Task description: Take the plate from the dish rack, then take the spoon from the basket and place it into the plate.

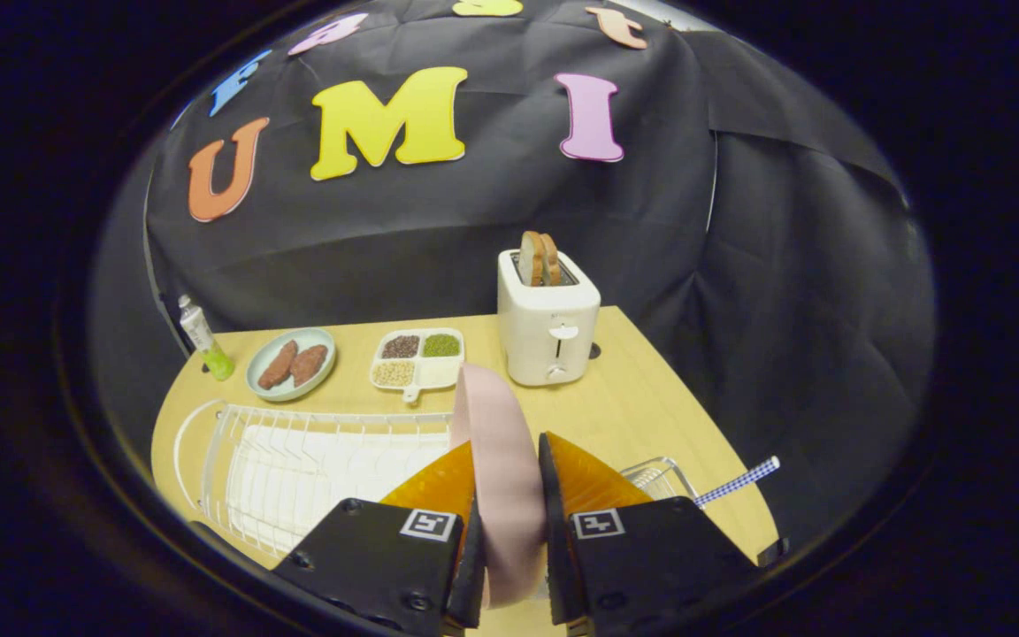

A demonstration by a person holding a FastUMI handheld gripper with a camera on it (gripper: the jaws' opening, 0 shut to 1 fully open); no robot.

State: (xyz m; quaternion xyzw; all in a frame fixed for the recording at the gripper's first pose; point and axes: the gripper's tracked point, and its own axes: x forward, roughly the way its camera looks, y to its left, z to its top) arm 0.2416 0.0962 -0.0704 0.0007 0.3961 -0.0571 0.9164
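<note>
The pink plate point(499, 460) stands on edge between the two fingers of the gripper point(509, 482), and both fingers press on its faces, so the gripper pinches it. The plate's upper rim rises ahead of the fingertips, over the middle of the bench point(642, 398).

Just beside the left finger lies the white wire dish rack point(297, 460), along the bench's near left edge. To the right of the right finger a small wire basket point(664, 478) sits near the bench's near right edge, and a handle with a blue-and-white check pattern point(739, 482) sticks out of it past that edge; whether this is the spoon cannot be told.

Farther back, near the far edge, a white toaster point(549, 327) holds two slices of bread point(540, 258) upright in its slots. Left of it lies a white divided tray point(419, 358) with grains in its compartments, then a pale green dish point(290, 363) carrying two brown pieces of food. A small bottle point(205, 338) with green at its base stands at the far left corner.
</note>
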